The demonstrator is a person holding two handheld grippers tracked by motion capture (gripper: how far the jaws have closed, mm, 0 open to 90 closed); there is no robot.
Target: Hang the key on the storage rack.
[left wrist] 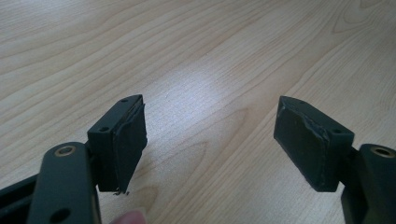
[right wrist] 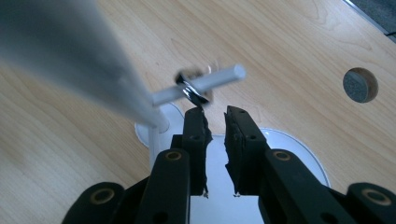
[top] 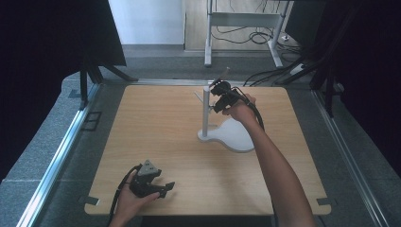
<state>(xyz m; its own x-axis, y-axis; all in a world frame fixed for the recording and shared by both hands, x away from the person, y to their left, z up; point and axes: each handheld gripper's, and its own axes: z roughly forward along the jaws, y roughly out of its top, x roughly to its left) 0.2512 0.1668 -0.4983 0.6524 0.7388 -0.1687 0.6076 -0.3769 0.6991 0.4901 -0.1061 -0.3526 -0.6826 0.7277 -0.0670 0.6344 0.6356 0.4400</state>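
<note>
High view shows your right hand point(top: 242, 111) raised at the far part of the wooden table point(top: 156, 142), where you hold the right gripper point(top: 218, 97) beside the top of a white stand point(top: 206, 113). This stand has a thin upright post on a flat white base point(top: 236, 135), and a short white crossbar point(right wrist: 205, 84) goes out from the post near its top.

Right gripper view looks down along the jaws. A small dark metal ring point(right wrist: 194, 93) hangs on the crossbar, just in front of the jaw tips. The jaws stand a little apart, with a narrow gap between the pads, and nothing is between them. The tip of one pad is very close to the ring; if it touches, I cannot tell. The big grey blurred shape at the upper left of this view is too close to the camera to say what it is. A round hole point(right wrist: 359, 85) is in the table surface further to the right.

Your left hand point(top: 130, 201) rests at the near edge of the table, well apart from the stand, with the left gripper point(top: 161, 188) low over the wood. Left gripper view shows its jaws wide apart, and bare wood grain is between them. One fingertip point(left wrist: 128, 218) appears at the bottom edge.

No brand, label or writing can be read on the stand, the grippers or the table.
</note>
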